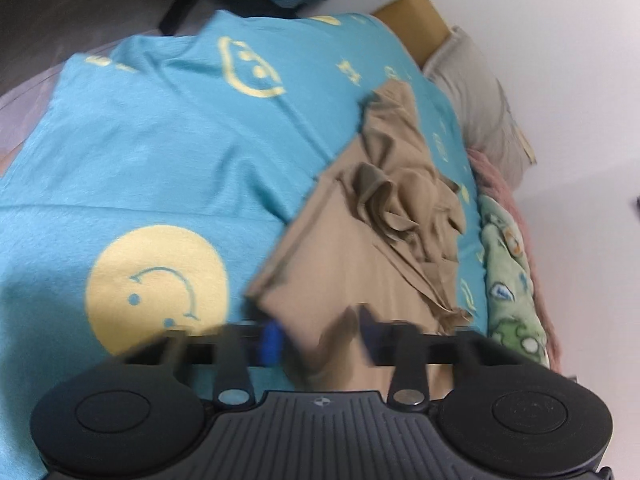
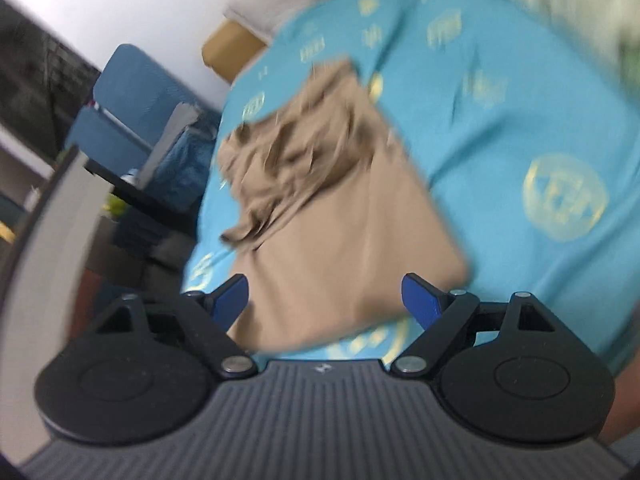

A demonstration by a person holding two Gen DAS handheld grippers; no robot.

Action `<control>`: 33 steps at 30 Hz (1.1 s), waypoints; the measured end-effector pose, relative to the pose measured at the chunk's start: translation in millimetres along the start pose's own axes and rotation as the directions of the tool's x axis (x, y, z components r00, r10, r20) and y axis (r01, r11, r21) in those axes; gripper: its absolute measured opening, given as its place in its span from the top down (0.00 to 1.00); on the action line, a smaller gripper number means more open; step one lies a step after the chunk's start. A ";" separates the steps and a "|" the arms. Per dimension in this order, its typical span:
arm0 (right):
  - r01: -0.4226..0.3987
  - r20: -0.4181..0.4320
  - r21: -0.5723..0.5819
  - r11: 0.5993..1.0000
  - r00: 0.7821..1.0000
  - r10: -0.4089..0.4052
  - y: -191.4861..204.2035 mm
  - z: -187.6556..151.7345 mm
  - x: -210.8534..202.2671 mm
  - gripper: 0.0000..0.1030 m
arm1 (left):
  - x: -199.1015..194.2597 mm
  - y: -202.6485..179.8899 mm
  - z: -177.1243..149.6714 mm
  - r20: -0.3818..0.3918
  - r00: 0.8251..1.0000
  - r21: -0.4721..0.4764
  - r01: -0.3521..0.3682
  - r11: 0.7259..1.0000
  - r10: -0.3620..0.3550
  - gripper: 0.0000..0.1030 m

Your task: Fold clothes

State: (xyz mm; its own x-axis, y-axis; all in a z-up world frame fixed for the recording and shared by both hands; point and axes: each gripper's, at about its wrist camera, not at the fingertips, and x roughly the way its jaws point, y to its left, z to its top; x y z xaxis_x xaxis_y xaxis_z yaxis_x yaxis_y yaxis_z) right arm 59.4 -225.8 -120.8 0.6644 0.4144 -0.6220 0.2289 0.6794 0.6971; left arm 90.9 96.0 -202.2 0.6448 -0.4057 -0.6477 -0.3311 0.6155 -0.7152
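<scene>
A tan garment [image 1: 360, 240] lies on a blue bedsheet with yellow smiley faces [image 1: 152, 152]. Its near part is a flat folded panel; its far part is bunched and crumpled. In the left wrist view my left gripper [image 1: 320, 336] is at the garment's near edge, and the cloth drapes between and over the blurred fingers, which seem close together on it. In the right wrist view the same garment [image 2: 336, 216] lies ahead, with my right gripper [image 2: 326, 300] open, its blue fingertips [image 2: 230, 300] standing either side of the garment's near edge.
A green patterned blanket [image 1: 508, 264], a pink cloth and a grey pillow [image 1: 476, 100] lie along the bed's wall side. A tan headboard block [image 1: 412, 20] is at the far end. A blue chair [image 2: 136, 108] and dark table stand beside the bed.
</scene>
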 end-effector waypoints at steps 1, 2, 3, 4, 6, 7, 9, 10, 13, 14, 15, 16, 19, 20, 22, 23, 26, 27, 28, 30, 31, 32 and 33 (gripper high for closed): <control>-0.036 -0.045 0.080 0.996 0.998 0.040 -7.2 -2.8 12.2 0.17 | 1.2 3.2 1.5 0.002 1.000 -0.016 0.001 1.000 -0.001 0.86; -0.059 -0.082 0.158 0.986 0.994 0.072 -14.2 -6.7 24.1 0.17 | -0.4 5.3 2.0 0.009 1.000 -0.030 0.020 0.999 -0.020 0.89; -0.078 -0.115 0.236 0.969 0.987 0.108 -21.2 -10.6 36.0 0.17 | -2.0 7.4 2.6 0.016 0.999 -0.044 0.039 0.998 -0.038 0.92; -0.090 -0.134 0.304 0.949 0.982 0.135 -27.6 -14.6 46.3 0.17 | -5.6 7.0 2.4 0.030 0.998 -0.047 0.059 0.997 -0.058 0.92; -0.099 -0.115 0.394 0.914 0.981 0.156 -37.3 -21.4 59.2 0.17 | -14.8 4.9 1.4 0.069 0.990 -0.044 0.129 0.991 -0.126 0.93; -0.110 -0.077 0.414 0.903 0.985 0.156 -40.3 -22.2 60.4 0.17 | -19.8 4.1 0.9 0.088 0.983 -0.044 0.168 0.985 -0.164 0.94; -0.125 -0.001 0.446 0.886 0.990 0.140 -45.6 -23.1 61.0 0.29 | -29.1 1.6 0.3 0.126 0.967 -0.034 0.229 0.973 -0.223 0.94; -0.113 0.038 0.448 0.887 0.993 0.108 -46.9 -22.3 57.7 0.33 | -33.5 0.5 -1.0 0.139 0.962 -0.024 0.241 0.970 -0.235 0.94; -0.085 0.142 0.476 0.875 0.990 0.019 -53.0 -20.6 45.5 0.56 | -40.4 -0.6 -3.7 0.159 0.954 -0.008 0.260 0.966 -0.256 0.95; -0.074 0.163 0.476 0.877 0.987 -0.005 -53.3 -20.1 41.0 0.75 | -41.9 -0.8 -4.2 0.165 0.952 -0.007 0.264 0.965 -0.259 0.95; -0.063 0.183 0.475 0.878 0.983 -0.029 -53.7 -19.5 36.6 0.88 | -42.9 -1.5 -4.4 0.164 0.950 -0.005 0.269 0.963 -0.265 0.95; -0.058 0.204 0.464 0.884 0.978 -0.043 -52.2 -18.6 32.2 0.89 | -43.9 -4.1 -4.9 0.163 0.949 0.003 0.273 0.962 -0.270 0.95; -0.077 0.269 0.356 0.931 0.963 -0.023 -31.4 -15.0 16.5 0.91 | -59.8 -20.1 -7.6 0.192 0.947 0.122 0.236 0.964 -0.256 0.95; -0.082 0.278 0.331 0.940 0.961 -0.014 -25.1 -13.0 8.7 0.92 | -65.9 -24.3 -6.8 0.192 0.946 0.125 0.240 0.963 -0.261 0.95; -0.096 0.295 0.286 0.953 0.956 0.007 -13.2 -8.6 -7.1 0.92 | -80.6 -33.3 -4.8 0.194 0.942 0.128 0.251 0.959 -0.272 0.95; -0.114 0.304 0.273 0.955 0.952 0.027 -8.0 -5.7 -16.4 0.92 | -88.4 -38.7 -3.9 0.199 0.940 0.135 0.255 0.957 -0.279 0.95; -0.162 0.331 0.225 0.961 0.940 0.081 7.7 3.1 -47.4 0.92 | -116.7 -58.8 -5.9 0.209 0.931 0.149 0.272 0.951 -0.299 0.95; -0.181 0.338 0.222 0.958 0.936 0.099 10.4 5.5 -58.6 0.92 | -127.4 -67.3 -7.9 0.216 0.930 0.165 0.267 0.950 -0.299 0.95; -0.195 0.341 0.218 0.956 0.933 0.113 12.9 6.0 -70.9 0.92 | -138.8 -74.5 -7.2 0.220 0.929 0.174 0.263 0.949 -0.298 0.95; -0.201 0.343 0.191 0.961 0.931 0.126 20.5 2.5 -94.7 0.92 | -162.8 -82.8 -15.7 0.219 0.929 0.171 0.266 0.949 -0.299 0.95; -0.201 0.343 0.175 0.964 0.930 0.131 24.3 -0.3 -106.6 0.92 | -174.8 -86.9 -20.0 0.219 0.928 0.169 0.267 0.949 -0.300 0.95; -0.199 0.342 0.161 0.967 0.930 0.135 26.9 -5.1 -118.3 0.92 | -188.6 -89.9 -25.7 0.217 0.928 0.174 0.270 0.947 -0.304 0.95; -0.195 0.338 0.148 0.970 0.931 0.136 27.8 -12.9 -129.6 0.92 | -200.5 -91.4 -31.8 0.215 0.926 0.179 0.274 0.945 -0.310 0.95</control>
State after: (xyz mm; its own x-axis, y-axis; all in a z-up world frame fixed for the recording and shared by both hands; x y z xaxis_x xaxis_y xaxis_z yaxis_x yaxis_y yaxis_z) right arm -29.6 -252.7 -25.4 0.8905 0.2733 -0.3638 0.1976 0.4881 0.8501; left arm -30.1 99.6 -15.4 0.8480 -0.4210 -0.3220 -0.0128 0.5911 -0.8065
